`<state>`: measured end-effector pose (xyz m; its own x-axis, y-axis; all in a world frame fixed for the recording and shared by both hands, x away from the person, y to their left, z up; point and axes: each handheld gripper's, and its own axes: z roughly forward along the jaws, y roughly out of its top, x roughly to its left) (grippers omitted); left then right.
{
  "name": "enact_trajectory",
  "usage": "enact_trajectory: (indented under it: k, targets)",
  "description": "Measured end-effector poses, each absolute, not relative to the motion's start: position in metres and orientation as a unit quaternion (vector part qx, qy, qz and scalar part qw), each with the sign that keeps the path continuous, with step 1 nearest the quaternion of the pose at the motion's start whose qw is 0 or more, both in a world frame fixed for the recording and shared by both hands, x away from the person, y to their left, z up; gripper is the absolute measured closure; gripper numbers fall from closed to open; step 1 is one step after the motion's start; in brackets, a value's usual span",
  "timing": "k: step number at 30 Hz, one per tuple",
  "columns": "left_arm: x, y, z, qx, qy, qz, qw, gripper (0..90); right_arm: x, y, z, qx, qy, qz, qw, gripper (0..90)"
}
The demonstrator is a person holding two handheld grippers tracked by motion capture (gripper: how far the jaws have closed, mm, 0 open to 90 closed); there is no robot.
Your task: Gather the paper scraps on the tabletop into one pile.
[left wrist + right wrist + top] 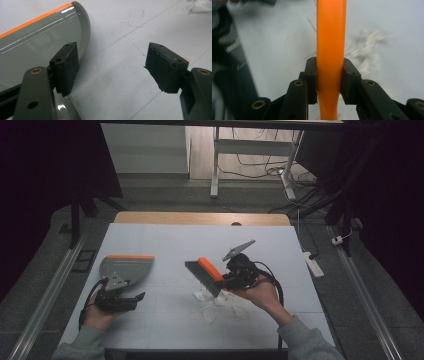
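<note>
Grey dustpan (126, 268) with orange edge lying flat on white table (165, 240). Left gripper (132, 301) just beside dustpan, jaws wide apart, holding nothing. Right gripper (226, 281) well right of dustpan, squeezing orange brush (206, 275) handle, above white paper scraps (214, 306).

Paper scraps (372, 47) blurred; brush handle (330, 50) cut off.

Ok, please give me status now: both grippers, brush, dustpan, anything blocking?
Right gripper shut on brush. Left gripper open, beside dustpan, not gripping. Paper scraps lying under the brush. Nothing between scraps and dustpan.
</note>
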<state>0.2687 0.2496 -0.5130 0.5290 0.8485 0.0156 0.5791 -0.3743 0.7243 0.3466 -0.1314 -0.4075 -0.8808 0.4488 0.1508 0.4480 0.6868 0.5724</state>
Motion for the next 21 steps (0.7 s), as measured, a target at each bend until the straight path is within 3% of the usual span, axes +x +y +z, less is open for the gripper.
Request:
enact_trajectory:
  k: [11, 21]
  targets:
    - [0.269, 0.249, -0.514, 0.808, 0.441, 0.197, 0.338, 28.0, 0.296, -0.106, -0.436, 0.126, 0.972, 0.192, -0.049, 70.9]
    - [0.269, 0.250, -0.514, 0.808, 0.441, 0.196, 0.339, 28.0, 0.310, -0.085, -0.451, 0.105, 0.986, 0.130, -0.010, 70.9]
